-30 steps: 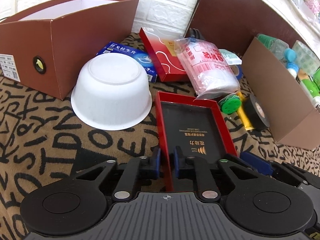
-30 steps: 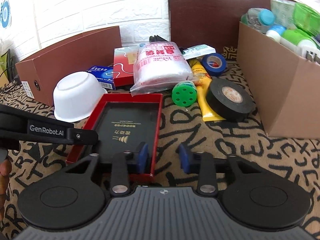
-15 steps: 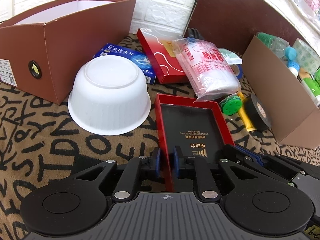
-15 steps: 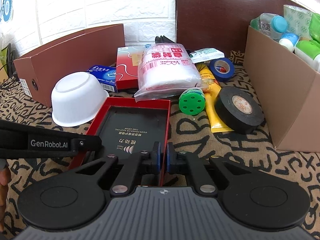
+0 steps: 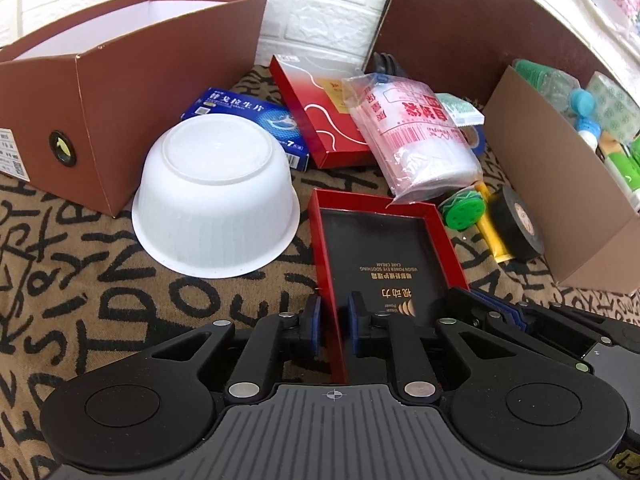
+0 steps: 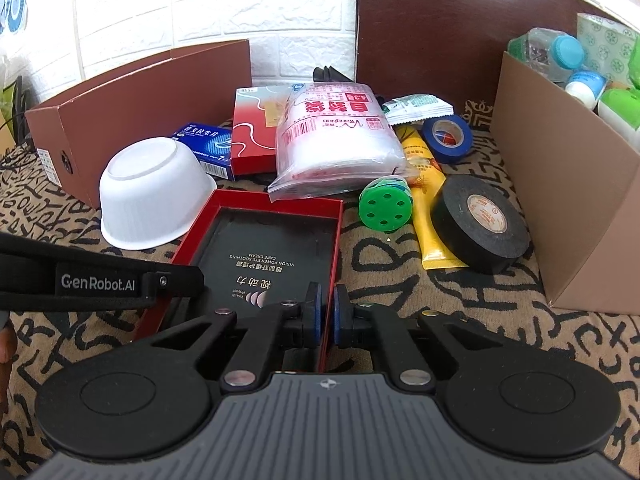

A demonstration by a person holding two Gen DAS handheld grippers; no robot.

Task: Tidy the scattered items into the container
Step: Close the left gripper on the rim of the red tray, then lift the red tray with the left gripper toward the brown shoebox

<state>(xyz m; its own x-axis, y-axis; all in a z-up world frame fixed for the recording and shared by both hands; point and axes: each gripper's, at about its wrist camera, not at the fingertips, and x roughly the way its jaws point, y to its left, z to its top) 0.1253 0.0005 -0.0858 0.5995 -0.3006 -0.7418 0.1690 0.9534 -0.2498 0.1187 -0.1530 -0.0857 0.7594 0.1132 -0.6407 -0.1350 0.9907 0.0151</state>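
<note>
A shallow red box lid with a black inside (image 5: 384, 248) lies on the patterned cloth; it also shows in the right wrist view (image 6: 272, 248). My left gripper (image 5: 334, 320) is shut on the lid's left wall near its front corner. My right gripper (image 6: 326, 312) is shut on the lid's right wall. A cardboard box (image 6: 560, 200) holding bottles stands at the right. An open brown box (image 5: 120, 92) stands at the left.
An upturned white bowl (image 5: 216, 196) sits left of the lid. Behind it lie a blue medicine box (image 5: 248, 116), a red flat box (image 5: 320, 120) and a plastic bag (image 5: 416, 136). A green cap (image 6: 384, 204), yellow tube (image 6: 432, 200), black tape (image 6: 480, 224) and blue tape (image 6: 446, 136) lie right.
My right gripper moved left and closed on the lid's right wall; a second ago it was open. My left gripper kept its hold on the left wall.
</note>
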